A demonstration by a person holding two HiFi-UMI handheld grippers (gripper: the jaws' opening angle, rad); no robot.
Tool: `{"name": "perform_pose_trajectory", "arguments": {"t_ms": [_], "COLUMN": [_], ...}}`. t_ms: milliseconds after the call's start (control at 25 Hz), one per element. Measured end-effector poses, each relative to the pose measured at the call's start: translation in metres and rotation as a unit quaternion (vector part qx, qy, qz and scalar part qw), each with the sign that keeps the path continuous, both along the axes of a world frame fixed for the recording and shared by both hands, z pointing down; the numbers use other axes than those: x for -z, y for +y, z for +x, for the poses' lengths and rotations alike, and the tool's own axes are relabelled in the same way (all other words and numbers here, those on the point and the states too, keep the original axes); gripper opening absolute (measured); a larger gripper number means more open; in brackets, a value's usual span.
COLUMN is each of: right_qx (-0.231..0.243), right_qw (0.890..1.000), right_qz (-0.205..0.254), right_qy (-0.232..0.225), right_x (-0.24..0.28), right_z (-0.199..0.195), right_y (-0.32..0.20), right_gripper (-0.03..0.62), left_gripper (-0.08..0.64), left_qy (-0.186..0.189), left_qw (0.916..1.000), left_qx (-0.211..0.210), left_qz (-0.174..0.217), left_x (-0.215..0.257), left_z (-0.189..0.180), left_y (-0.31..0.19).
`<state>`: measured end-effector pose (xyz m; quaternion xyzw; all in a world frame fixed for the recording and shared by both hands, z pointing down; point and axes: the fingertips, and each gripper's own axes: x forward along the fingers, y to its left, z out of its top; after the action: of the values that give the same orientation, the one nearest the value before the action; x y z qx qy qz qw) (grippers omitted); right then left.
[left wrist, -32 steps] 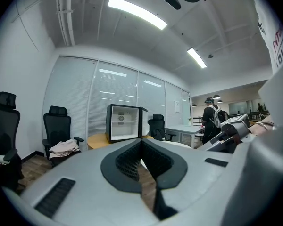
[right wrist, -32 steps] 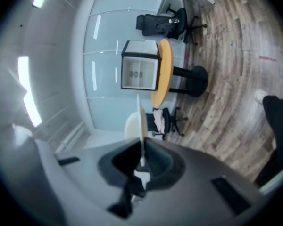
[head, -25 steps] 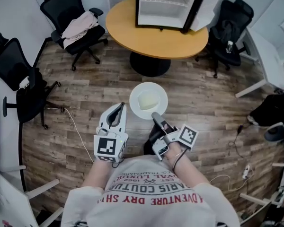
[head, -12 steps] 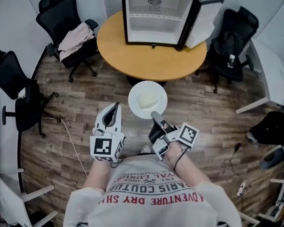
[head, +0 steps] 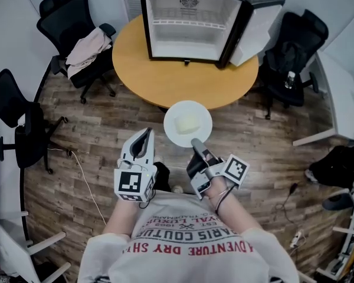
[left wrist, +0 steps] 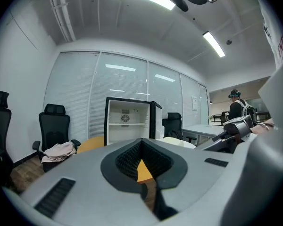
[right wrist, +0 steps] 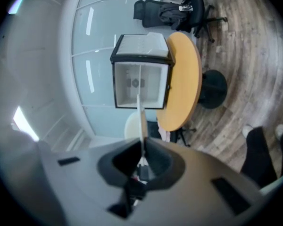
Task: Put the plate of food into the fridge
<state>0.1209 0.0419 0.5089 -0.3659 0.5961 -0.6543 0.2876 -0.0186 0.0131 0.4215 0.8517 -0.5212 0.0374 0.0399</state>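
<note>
A white plate [head: 188, 124] with a pale block of food [head: 187, 123] hangs level over the floor at the table's near edge. My right gripper [head: 194, 144] is shut on the plate's near rim; in the right gripper view the plate [right wrist: 140, 119] shows edge-on, running up from between the jaws. My left gripper [head: 145, 137] hangs beside it to the left, shut with nothing in it [left wrist: 142, 160]. A small black fridge [head: 192, 22] stands on the round wooden table [head: 177, 69], its door [head: 256, 28] swung open to the right and its white shelves bare.
Black office chairs ring the table: one with clothes [head: 76, 46] at the back left, one [head: 295, 52] at the right, another [head: 12, 117] at the left. A white desk [head: 342, 93] stands at the right. Cables [head: 82, 175] lie on the wooden floor.
The table and fridge have come nearer and lower in the head view. The plate, earlier over open floor, is now at the table's near edge. Both grippers keep their poses.
</note>
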Motion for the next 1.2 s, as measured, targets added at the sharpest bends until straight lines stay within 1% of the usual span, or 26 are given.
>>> {"name": "perform_pose_trajectory", "arguments": {"t_ms": [120,280,600,800,960,1200], "right_qx": [-0.007,-0.029,-0.076,-0.094,-0.105,-0.104], "right_qw": [1.0,1.0,0.997,0.995,0.994,0.995], "right_qz": [-0.003,-0.004,0.026,0.022,0.016,0.009], "right_qy": [-0.002,0.002,0.007,0.007,-0.001,-0.001], "right_x": [-0.003,-0.003,0.018,0.013,0.011,0.008], "right_z": [0.003,0.009,0.007,0.003,-0.004,-0.009], "right_y": [-0.028,-0.075,-0.19,-0.251,-0.29,-0.325], "right_gripper": [0.04,0.04,0.04,0.04,0.04,0.04], "left_gripper": [0.026,0.026,0.026,0.026,0.026,0.026], "left_qy": [0.001,0.003,0.007,-0.002,-0.004,-0.002], "left_qw": [1.0,0.9995,0.9966,0.9947,0.9936,0.9938], "left_qx": [-0.007,-0.03,-0.078,-0.099,-0.108,-0.109], "left_qz": [0.0,-0.002,0.024,0.03,0.032,0.022], "left_x": [-0.004,-0.006,0.014,0.017,0.019,0.01], "left_z": [0.003,0.011,0.013,0.011,0.004,-0.002], "left_y": [-0.032,-0.086,-0.209,-0.274,-0.314,-0.346]}}
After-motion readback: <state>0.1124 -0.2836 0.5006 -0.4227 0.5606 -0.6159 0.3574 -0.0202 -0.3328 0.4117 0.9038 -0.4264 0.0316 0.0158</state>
